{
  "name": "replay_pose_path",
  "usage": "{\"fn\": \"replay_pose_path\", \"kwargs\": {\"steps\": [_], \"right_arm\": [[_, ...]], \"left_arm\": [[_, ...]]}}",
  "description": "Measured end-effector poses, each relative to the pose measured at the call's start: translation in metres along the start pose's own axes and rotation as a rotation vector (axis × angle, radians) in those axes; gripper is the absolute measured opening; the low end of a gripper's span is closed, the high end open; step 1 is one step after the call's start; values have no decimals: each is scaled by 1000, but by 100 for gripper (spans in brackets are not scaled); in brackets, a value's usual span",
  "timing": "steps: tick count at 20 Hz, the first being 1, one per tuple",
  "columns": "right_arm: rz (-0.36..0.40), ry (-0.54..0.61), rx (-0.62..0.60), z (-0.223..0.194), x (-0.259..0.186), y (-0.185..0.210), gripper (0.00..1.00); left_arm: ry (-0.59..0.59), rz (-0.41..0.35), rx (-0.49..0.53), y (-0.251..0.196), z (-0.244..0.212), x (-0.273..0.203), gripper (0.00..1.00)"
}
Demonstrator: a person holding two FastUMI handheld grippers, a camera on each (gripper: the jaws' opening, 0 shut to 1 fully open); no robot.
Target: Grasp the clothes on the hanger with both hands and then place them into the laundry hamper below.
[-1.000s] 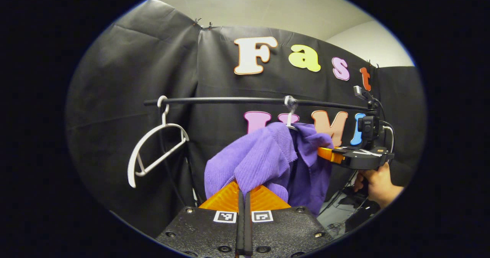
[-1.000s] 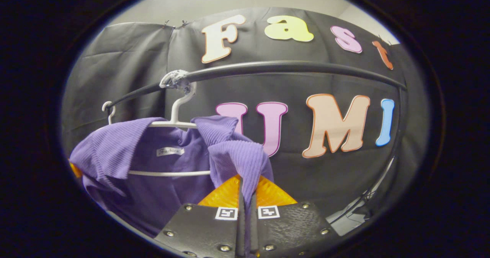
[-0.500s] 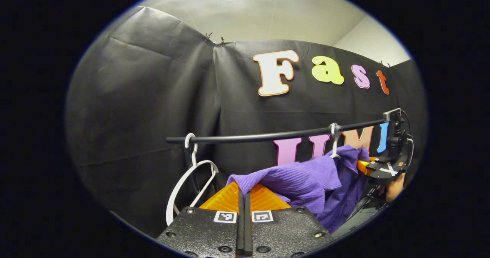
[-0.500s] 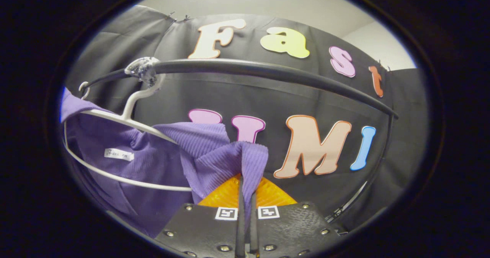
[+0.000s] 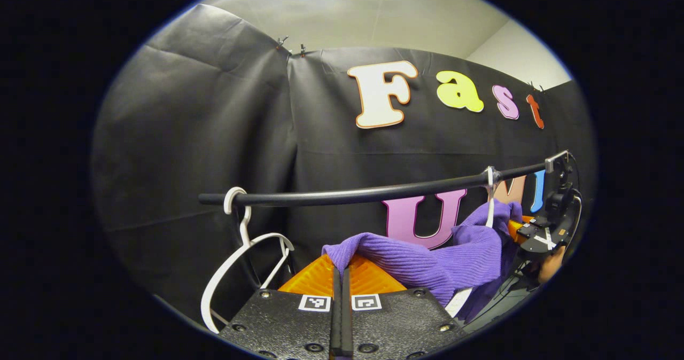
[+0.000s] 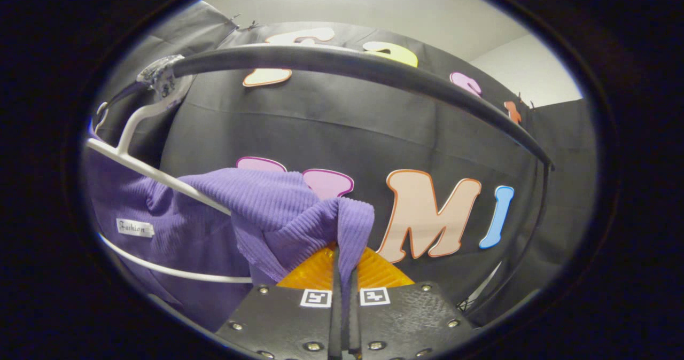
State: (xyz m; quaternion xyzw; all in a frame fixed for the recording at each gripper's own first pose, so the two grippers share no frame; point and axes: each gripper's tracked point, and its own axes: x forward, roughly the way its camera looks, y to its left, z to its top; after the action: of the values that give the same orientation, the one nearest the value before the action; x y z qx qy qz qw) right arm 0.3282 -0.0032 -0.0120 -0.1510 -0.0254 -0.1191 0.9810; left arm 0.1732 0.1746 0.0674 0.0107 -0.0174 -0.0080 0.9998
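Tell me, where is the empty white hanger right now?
In the left gripper view, the empty white hanger hangs near the left end of the black rail, left of the purple garment.

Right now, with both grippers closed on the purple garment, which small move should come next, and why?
Probably spread both a little farther and lift. The left gripper and right gripper each pinch the purple garment, but its collar still drapes over the white hanger on the rail.

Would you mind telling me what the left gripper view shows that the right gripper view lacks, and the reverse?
Left gripper view alone: an empty white hanger on the rail, plus the right gripper and the hand holding it. Right gripper view alone: the garment's neck label and the loaded hanger's lower bar. Both: the purple garment, the black rail and shut jaws pinching fabric.
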Motion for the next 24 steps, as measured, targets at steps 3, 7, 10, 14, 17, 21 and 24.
{"fn": "replay_pose_path", "kwargs": {"steps": [3,7,10,14,17,21,24], "right_arm": [[-10,14,-12,-9,9,-1,1],[-22,39,-13,-23,18,0,5],[-28,74,-22,-40,27,0,5],[-21,112,-23,-63,34,7,5],[-9,150,-14,-82,42,12,1],[5,259,38,-118,47,17,5],[19,321,75,-150,41,22,6]], "left_arm": [[17,-7,-7,2,-10,8,0],[41,-15,-12,4,-27,18,0],[68,-2,-32,12,-48,26,0],[103,-28,-123,11,-69,33,0],[88,-55,-140,12,-70,34,0],[118,-131,-159,9,-87,35,0],[167,-149,-207,10,-116,44,0]]}}
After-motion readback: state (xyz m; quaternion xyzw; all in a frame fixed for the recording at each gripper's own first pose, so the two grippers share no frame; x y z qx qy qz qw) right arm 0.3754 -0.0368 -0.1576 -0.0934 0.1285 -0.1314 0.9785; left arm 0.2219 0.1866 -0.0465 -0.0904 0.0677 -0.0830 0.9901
